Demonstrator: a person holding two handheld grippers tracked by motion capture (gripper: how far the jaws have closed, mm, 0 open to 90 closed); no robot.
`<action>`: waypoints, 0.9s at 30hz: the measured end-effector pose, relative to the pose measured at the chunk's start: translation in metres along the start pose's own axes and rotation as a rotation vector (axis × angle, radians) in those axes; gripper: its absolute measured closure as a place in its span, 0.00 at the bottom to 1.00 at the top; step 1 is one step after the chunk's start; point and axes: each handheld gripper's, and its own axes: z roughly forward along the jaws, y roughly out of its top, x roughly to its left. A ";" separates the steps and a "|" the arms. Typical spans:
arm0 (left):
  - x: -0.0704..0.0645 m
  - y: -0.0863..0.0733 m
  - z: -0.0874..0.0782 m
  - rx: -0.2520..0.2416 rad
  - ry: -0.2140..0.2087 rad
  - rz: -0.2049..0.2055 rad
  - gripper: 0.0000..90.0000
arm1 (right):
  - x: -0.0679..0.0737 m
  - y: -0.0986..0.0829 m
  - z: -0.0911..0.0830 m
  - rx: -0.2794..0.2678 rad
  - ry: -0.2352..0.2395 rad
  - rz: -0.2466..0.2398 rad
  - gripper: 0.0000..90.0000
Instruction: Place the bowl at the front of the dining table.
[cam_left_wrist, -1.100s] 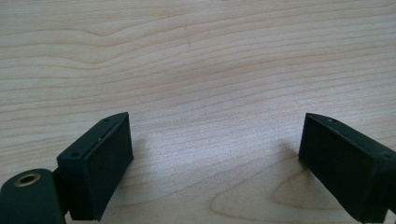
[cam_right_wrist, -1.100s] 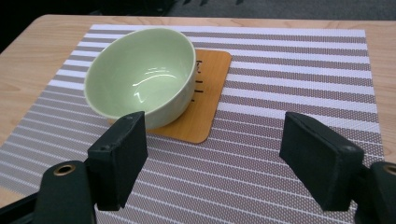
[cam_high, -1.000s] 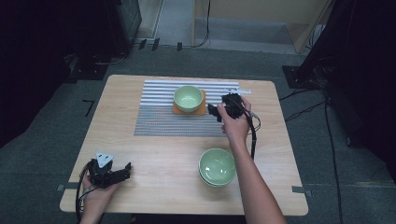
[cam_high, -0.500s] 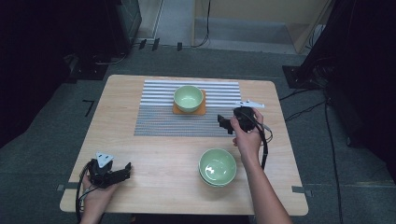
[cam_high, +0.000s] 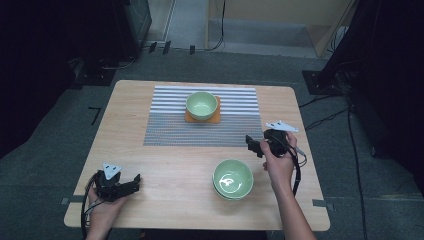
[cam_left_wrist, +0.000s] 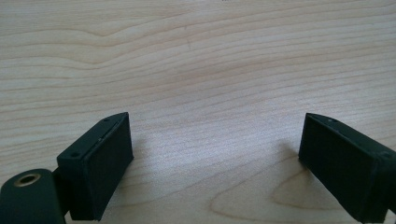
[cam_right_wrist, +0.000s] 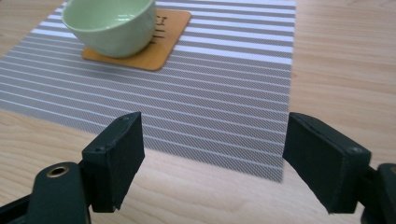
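Right gripper (cam_high: 256, 145), jaws wide and empty, hovers off the mat's (cam_high: 165, 132) near right corner, between the cup (cam_high: 202, 105) on its coaster (cam_high: 216, 118) and the stacked bowls (cam_high: 233, 179) near the front edge. Left gripper (cam_high: 131, 182), also wide and empty, rests low on the table (cam_high: 150, 165). If the bowls are next, approach level and close on one rim only, lifting straight up.
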 end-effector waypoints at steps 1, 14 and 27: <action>0.000 0.000 0.000 0.000 0.000 0.000 0.10 | -0.002 -0.003 -0.002 0.002 -0.005 -0.002 0.22; 0.000 0.000 0.000 0.000 0.000 0.000 0.10 | -0.033 -0.044 -0.021 0.024 -0.045 0.037 0.22; 0.000 0.000 0.000 0.000 0.002 -0.002 0.10 | -0.061 -0.090 -0.028 0.067 -0.087 0.085 0.22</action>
